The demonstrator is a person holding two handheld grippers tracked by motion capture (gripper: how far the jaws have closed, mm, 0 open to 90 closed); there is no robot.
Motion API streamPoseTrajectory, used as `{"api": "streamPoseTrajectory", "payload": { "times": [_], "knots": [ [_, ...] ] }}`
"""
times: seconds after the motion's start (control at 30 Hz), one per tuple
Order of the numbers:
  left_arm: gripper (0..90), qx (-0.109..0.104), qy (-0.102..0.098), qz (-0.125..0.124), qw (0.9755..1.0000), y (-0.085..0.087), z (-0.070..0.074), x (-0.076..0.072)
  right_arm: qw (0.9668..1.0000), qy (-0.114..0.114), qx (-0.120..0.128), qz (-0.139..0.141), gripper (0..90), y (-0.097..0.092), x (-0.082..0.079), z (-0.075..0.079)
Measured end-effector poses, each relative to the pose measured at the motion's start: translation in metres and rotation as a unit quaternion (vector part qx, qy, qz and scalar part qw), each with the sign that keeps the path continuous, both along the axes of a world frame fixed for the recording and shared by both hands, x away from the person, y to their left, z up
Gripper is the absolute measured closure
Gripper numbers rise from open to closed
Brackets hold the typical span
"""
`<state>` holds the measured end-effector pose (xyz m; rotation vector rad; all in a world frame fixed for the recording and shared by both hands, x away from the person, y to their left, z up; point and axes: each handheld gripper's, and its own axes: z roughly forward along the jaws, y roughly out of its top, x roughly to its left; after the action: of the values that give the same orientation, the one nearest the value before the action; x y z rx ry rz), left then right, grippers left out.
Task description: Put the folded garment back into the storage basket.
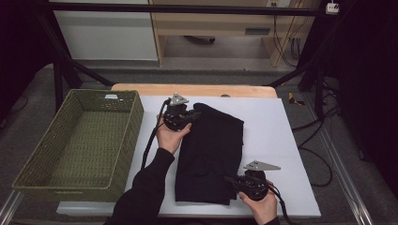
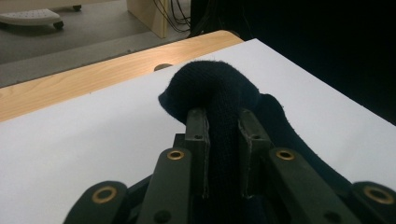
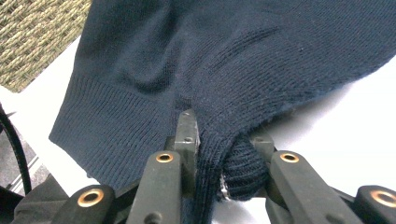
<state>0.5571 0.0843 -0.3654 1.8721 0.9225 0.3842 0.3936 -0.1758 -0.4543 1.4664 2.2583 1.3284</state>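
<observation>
Dark knitted fabric, a folded sweater, lies on the white sheet covering the table; nearest the person, the right gripper is clenched on the ribbed hem at the sweater's near right edge; farther off, the left gripper pinches a bunched fold at the far left corner; a green woven basket sits at the left.

Hand-held grippers and sleeve
Black linkage jaws, brass-ringed pivots; grey triangular top plates; black cables; black sleeve on left arm.
</observation>
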Motion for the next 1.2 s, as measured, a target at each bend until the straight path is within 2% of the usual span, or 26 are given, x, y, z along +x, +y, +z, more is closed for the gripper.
{"api": "streamPoseTrajectory", "payload": {
  "times": [0.53, 1.2],
  "knots": [
    [76.9, -0.002, -0.020, -0.011, 0.9997, -0.004, 0.026, -0.011, 0.9998, -0.018, 0.009, 0.001, 73.3, 0.000, -0.002, 0.011],
    [76.9, 0.003, -0.052, -0.005, 0.9986, 0.008, 0.066, -0.020, 0.9983, -0.056, 0.013, 0.009, 73.2, 0.004, 0.002, 0.038]
  ]
}}
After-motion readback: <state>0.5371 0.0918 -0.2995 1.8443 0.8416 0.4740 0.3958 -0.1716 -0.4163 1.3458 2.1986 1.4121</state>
